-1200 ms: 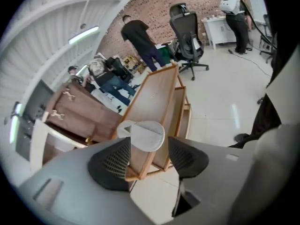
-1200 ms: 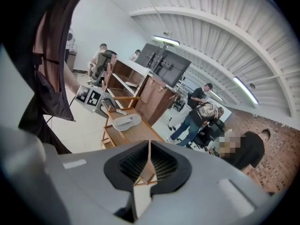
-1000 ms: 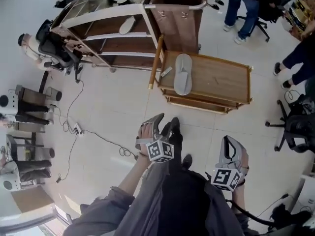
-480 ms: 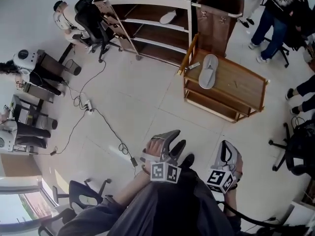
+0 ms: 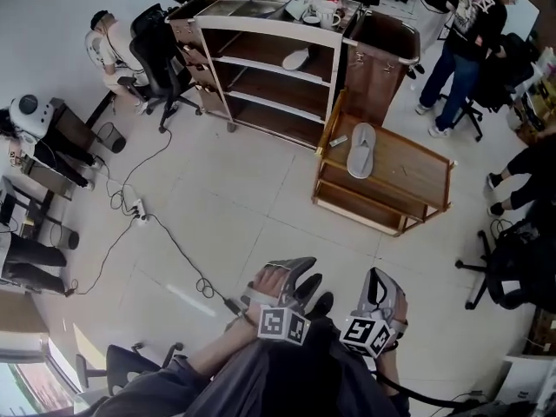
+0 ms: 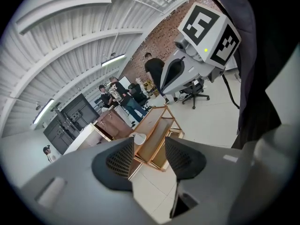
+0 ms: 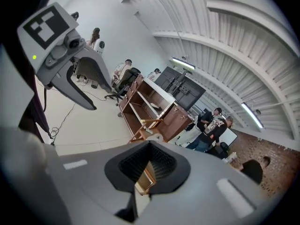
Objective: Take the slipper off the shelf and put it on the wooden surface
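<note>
A pale slipper lies on the white-framed shelf, on an upper board. A second grey slipper rests on top of the low wooden cart; it also shows as a white spot in the left gripper view. Both grippers hang low by the person's body, far from the shelf. The left gripper has a clear gap between its jaws, which are closing on nothing. On the right gripper, the pads meet and hold nothing.
Cups and dishes sit on the shelf's top. A brown cabinet stands between shelf and cart. A cable and power strip trail over the tiled floor at left. Office chairs and people stand round the edges.
The head view has swung and drawn back, so shelf and cart look smaller and farther. Both grippers stay low by the body. The left jaws look a little narrower.
</note>
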A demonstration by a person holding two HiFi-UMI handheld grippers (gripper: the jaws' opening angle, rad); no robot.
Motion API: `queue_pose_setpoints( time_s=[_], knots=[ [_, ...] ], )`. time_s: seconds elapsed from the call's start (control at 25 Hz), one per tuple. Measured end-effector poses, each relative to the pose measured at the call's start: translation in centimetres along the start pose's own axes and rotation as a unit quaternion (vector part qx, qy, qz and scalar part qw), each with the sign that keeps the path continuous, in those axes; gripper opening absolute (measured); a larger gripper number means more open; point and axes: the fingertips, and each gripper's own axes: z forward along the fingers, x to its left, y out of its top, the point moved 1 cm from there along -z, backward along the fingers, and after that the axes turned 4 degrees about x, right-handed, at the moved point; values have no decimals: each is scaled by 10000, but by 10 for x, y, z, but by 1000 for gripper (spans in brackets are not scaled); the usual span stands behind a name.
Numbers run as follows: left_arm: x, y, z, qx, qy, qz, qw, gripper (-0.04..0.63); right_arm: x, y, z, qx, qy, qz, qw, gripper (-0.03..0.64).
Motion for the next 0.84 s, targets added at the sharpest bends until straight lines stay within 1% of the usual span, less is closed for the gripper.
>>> queue_pose_setpoints(
  time_s=[0.2, 0.44, 0.6, 0.84],
  knots=[
    [-1, -38, -39, -103, -203, 122, 9997, 219, 45, 34, -19, 52, -16, 59, 10000, 0],
    [1, -81, -74, -146, -342, 132, 9992, 213, 97, 56, -32, 98, -16, 29, 9999, 0],
    [1, -90, -84, -177, -388, 105, 9990, 210, 105, 72, -42, 115, -7, -34, 9999, 0],
    [-3, -94, -96, -253, -399, 69, 9989, 203, 112, 71, -57, 194, -35, -174, 9997, 0]
  ],
)
